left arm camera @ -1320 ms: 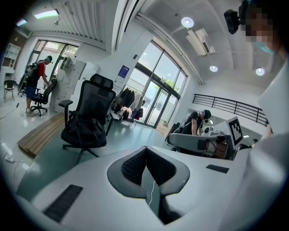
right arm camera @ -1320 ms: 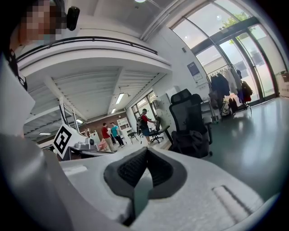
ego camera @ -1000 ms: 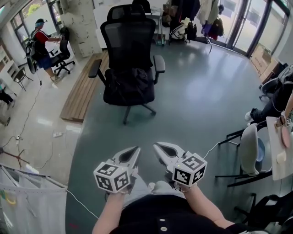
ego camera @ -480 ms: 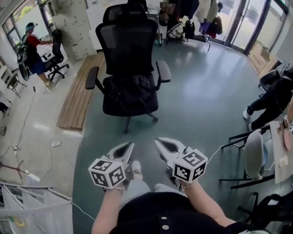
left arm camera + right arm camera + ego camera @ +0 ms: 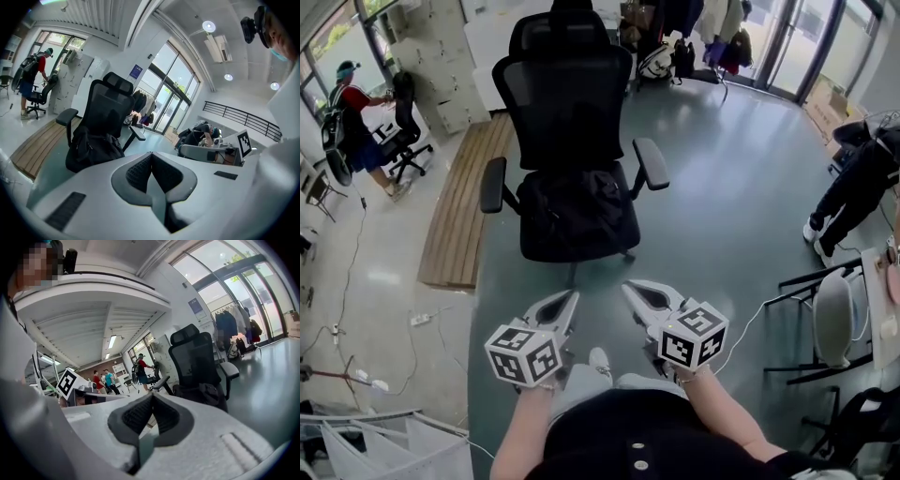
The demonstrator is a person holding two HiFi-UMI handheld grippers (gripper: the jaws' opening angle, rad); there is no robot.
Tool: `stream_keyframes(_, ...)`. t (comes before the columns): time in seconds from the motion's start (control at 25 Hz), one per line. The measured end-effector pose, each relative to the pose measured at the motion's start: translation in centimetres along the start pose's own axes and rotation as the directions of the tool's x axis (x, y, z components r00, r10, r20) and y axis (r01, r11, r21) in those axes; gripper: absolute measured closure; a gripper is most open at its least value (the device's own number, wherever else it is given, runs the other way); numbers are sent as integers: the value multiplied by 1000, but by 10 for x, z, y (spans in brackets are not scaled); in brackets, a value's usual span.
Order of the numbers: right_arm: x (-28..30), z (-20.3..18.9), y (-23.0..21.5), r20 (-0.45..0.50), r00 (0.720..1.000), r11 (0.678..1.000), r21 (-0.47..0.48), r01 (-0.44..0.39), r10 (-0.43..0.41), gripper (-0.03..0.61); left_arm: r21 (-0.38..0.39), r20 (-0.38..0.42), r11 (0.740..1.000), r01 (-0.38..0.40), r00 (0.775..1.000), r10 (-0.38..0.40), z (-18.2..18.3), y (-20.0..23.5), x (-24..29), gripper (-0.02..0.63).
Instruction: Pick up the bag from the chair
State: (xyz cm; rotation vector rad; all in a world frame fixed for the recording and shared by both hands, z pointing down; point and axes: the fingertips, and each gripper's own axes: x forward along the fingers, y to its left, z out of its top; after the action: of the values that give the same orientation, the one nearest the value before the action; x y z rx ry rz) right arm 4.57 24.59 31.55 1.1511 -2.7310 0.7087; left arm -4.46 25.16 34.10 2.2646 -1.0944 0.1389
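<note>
Both forearms forward, left tool (image 5: 570, 298) and right tool (image 5: 630, 287) closed.

One bag (image 5: 578, 202), two grippers (image 5: 569, 299) (image 5: 631, 288), two black office chairs (image 5: 567, 103) (image 5: 401, 117), one wooden platform (image 5: 459, 211).

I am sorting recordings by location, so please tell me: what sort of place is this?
Probably an open office or workshop hall: a black office chair with a bag on its seat, white storage cabinets by the wall, and tall glass doors.
</note>
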Motion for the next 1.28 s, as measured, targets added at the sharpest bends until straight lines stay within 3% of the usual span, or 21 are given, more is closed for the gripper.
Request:
stream_keyframes(0.52,43,7,-19,-33,998,998,28,48,-47,581,-6,-46,997,73,996,-73,22,34,28,596)
stream_keyframes(0.96,106,34,-43,-44,999,1000,11,-17,17,581,-41,-2,999,-19,1000,19,57,90,44,596)
stream_keyframes(1.28,167,60,-97,-68,998,1000,-11,-5,4,580,-64,10,996,-63,998,64,96,140,91,596)
